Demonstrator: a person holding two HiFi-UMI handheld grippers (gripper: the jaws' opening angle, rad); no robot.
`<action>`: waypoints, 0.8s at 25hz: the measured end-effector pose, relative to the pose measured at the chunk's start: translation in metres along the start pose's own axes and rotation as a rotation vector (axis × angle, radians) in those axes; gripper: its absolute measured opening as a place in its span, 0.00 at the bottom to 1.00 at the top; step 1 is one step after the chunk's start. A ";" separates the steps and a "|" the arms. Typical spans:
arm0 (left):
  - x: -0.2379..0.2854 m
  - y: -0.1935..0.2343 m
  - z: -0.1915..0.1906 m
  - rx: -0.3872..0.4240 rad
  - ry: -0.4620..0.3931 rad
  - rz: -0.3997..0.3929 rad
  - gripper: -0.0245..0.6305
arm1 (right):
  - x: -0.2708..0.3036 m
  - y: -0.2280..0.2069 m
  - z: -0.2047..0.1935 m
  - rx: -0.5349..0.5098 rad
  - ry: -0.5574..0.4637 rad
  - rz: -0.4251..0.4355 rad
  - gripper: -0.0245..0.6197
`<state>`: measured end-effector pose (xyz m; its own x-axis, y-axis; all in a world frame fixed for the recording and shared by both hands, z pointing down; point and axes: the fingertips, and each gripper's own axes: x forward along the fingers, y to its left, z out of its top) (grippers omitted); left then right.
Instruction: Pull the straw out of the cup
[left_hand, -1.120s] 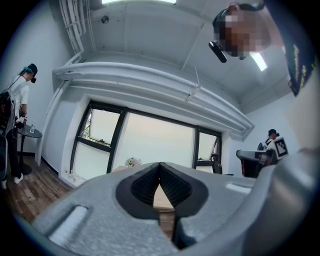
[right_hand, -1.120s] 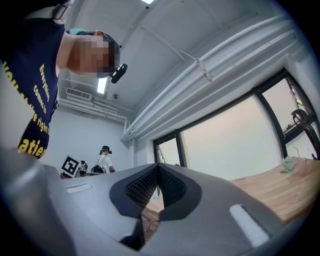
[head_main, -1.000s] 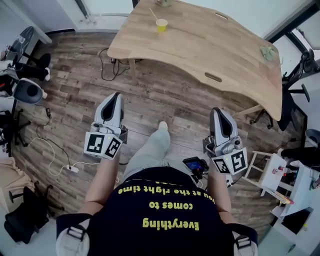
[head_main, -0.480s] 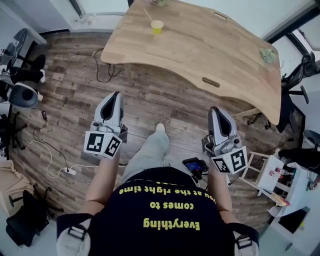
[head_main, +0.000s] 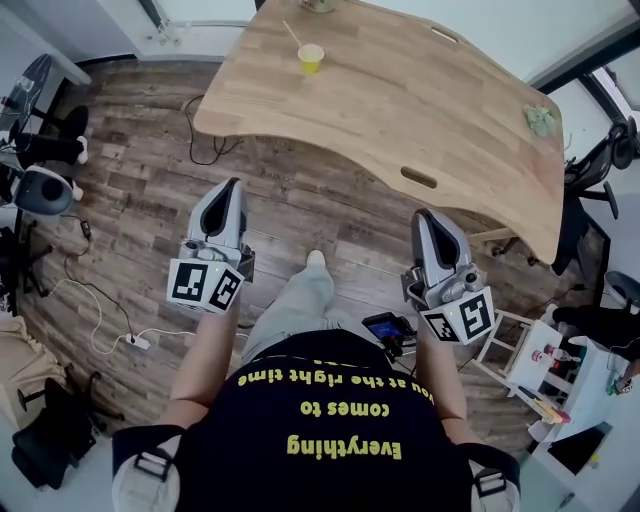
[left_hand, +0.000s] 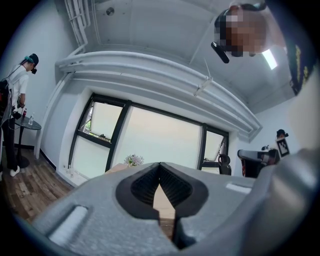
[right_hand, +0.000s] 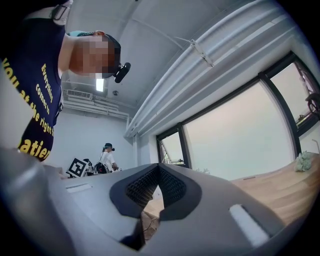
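A yellow paper cup (head_main: 311, 59) stands near the far left part of the wooden table (head_main: 420, 95), with a pale straw (head_main: 292, 33) leaning out of it to the upper left. My left gripper (head_main: 234, 184) and right gripper (head_main: 421, 214) hang over the plank floor, well short of the table's near edge and far from the cup. In the left gripper view the left gripper (left_hand: 160, 165) has its jaws met at the tip, with nothing between them. The right gripper (right_hand: 159, 166) is likewise shut and empty in its own view.
A green crumpled thing (head_main: 540, 119) lies at the table's right end. Cables and a power strip (head_main: 140, 341) lie on the floor at the left, beside office chairs (head_main: 45, 185). A small white stand (head_main: 540, 355) with bottles is at the right. My leg steps forward between the grippers.
I have walked toward the table: its near edge and the cup sit closer in the head view. Both grippers came along, still shut and empty.
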<state>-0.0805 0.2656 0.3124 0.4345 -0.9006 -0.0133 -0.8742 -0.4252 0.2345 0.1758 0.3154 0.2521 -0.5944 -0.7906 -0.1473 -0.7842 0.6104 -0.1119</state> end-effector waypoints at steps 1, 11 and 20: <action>0.004 0.001 -0.001 0.002 0.003 0.002 0.04 | 0.003 -0.003 0.000 0.001 -0.002 0.005 0.05; 0.054 0.019 0.003 0.011 -0.002 0.036 0.04 | 0.034 -0.047 -0.004 0.009 0.006 0.016 0.05; 0.077 0.032 0.011 0.027 -0.012 0.059 0.04 | 0.058 -0.077 0.007 0.034 -0.049 0.012 0.05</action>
<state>-0.0780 0.1819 0.3082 0.3792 -0.9252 -0.0115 -0.9040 -0.3731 0.2087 0.2029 0.2234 0.2453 -0.5939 -0.7801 -0.1969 -0.7698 0.6221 -0.1429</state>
